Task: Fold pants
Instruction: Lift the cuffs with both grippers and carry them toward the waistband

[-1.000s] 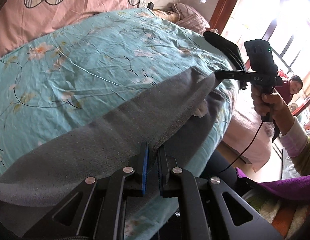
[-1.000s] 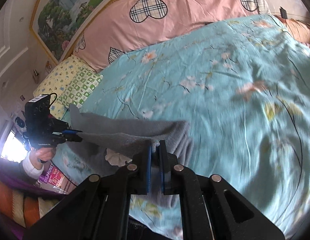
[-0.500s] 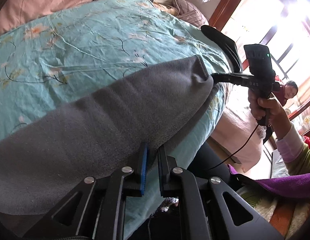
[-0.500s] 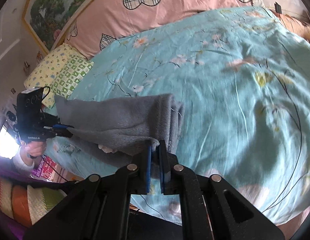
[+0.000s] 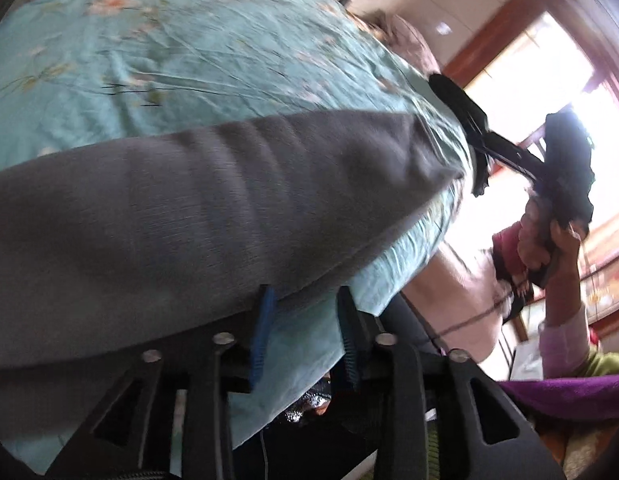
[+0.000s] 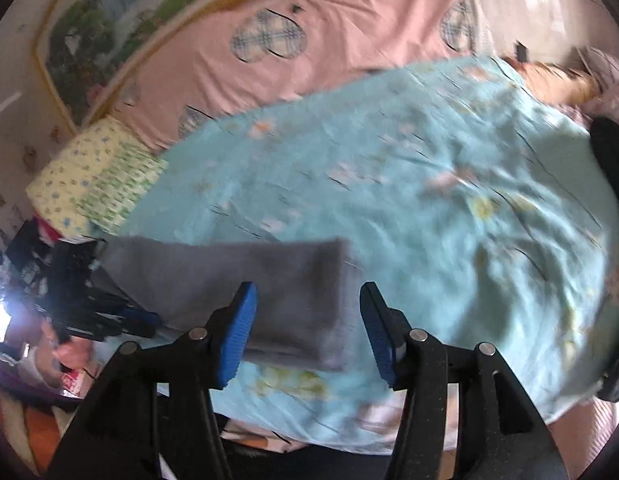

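The grey pants [image 5: 197, 208] lie folded lengthwise as a long band on the teal floral bedspread [image 5: 169, 52], near the bed's front edge. They also show in the right wrist view [image 6: 245, 276]. My left gripper [image 5: 305, 312] is open and empty, with the pants' near edge just beyond its blue pads. My right gripper [image 6: 307, 312] is wide open and empty, its jaws on either side of the pants' end. Each gripper shows in the other's view, the right one [image 5: 509, 156] and the left one [image 6: 121, 316], both off the cloth.
A pink heart-patterned cover [image 6: 309, 56] lies along the bed's far side. A yellow-green pillow [image 6: 93, 176] sits at the head. A black object [image 5: 461, 104] rests on the bed's far corner. A bright window [image 5: 541, 72] stands beyond the bed.
Both grippers have opened and let go of the pants. The pants now lie flat on the bedspread, and both grippers have drawn back toward the bed's front edge.
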{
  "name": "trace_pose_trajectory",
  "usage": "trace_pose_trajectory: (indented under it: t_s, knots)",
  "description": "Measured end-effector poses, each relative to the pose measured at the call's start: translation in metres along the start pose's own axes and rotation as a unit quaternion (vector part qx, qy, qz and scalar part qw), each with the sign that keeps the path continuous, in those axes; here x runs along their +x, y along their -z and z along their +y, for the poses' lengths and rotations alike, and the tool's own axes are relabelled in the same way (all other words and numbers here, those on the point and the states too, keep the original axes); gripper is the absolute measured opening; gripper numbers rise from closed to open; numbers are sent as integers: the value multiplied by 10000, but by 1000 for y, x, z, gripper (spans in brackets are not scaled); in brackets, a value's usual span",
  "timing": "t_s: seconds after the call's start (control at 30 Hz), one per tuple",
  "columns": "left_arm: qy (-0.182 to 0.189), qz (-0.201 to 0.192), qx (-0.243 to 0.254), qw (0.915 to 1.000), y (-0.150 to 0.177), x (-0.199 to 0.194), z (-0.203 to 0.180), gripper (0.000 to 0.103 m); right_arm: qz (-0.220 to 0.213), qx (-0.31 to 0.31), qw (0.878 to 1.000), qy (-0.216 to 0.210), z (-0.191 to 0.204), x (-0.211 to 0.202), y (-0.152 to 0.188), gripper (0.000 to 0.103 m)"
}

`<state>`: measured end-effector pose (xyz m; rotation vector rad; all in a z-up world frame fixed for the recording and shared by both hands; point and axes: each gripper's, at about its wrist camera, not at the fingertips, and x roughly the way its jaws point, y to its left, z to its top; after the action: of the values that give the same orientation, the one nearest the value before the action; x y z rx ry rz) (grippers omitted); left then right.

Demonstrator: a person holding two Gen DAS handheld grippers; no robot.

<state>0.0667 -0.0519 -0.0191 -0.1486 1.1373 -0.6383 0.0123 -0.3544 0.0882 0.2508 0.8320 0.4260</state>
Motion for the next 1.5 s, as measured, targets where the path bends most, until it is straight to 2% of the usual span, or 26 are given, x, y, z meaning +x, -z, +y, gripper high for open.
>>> trace_pose_trajectory:
  t_s: [0.2, 0.23, 0.27, 0.33, 0.5, 0.57, 0.63, 0.67, 0.77, 0.9, 1.1, 1.13, 1.17, 1.2, 1.23, 1.27, 1.3, 1.4, 1.5]
  knots:
    - [-178, -456, -705, 9963, 19, -39, 28, 38, 86, -257, 9961, -834, 58, 35, 1, 55]
    - [-204, -540, -828, 9949, 24, -47, 34, 39, 127, -314, 9949, -946, 67, 42, 3, 55]
    - [-236, -605, -933, 9935, 27, -54, 39, 44, 189, -375, 9933, -1076, 76, 50, 5, 55]
    - [-341, -747, -1159, 9899, 36, -66, 48, 50, 325, -516, 9897, -1299, 98, 66, 9, 55]
    - [-706, -1057, -1808, 9753, 61, -102, 87, 50, 650, -891, 9790, -1715, 148, 103, 20, 55]
    - [-830, -1199, -2061, 9676, 70, -116, 104, 52, 745, -1110, 9747, -1791, 167, 114, 24, 55]
    - [-882, -1348, -2269, 9605, 76, -129, 120, 62, 811, -1374, 9705, -1810, 188, 125, 27, 55]
    - [-958, -1470, -2416, 9544, 79, -137, 131, 67, 833, -1527, 9687, -1771, 198, 129, 29, 55]
    - [-1067, -1715, -2822, 9378, 85, -154, 159, 68, 833, -2184, 9599, -1547, 232, 141, 36, 55]
    - [-980, -1974, -3358, 9158, 82, -174, 199, 71, 845, -2927, 9426, -1368, 269, 160, 44, 55]
    - [-1284, -2212, -3926, 8834, 67, -194, 252, 70, 852, -3739, 9179, -1018, 310, 196, 58, 55]
    - [-1379, -2232, -3941, 8808, 65, -196, 257, 68, 817, -3845, 9151, -894, 314, 202, 60, 55]
    - [-1466, -2228, -3945, 8794, 64, -197, 260, 59, 809, -3919, 9129, -810, 316, 208, 60, 55]
    - [-1543, -2196, -3943, 8789, 63, -195, 262, 38, 845, -3940, 9117, -802, 317, 213, 60, 55]
    - [-1479, -2146, -3947, 8810, 62, -193, 265, 23, 916, -3913, 9121, -808, 315, 217, 59, 49]
    - [-1391, -2097, -3969, 8827, 62, -189, 266, 4, 985, -3879, 9127, -824, 313, 220, 58, 38]
    - [-1409, -2107, -3972, 8820, 64, -189, 266, 7, 1061, -3847, 9131, -841, 311, 222, 56, 8]
    - [-1696, -2219, -3750, 8840, 69, -198, 249, 6, 1046, -3688, 9184, -979, 308, 216, 47, 5]
    - [-1733, -2399, -3577, 8857, 79, -212, 224, 6, 855, -3515, 9236, -1267, 309, 191, 34, 5]
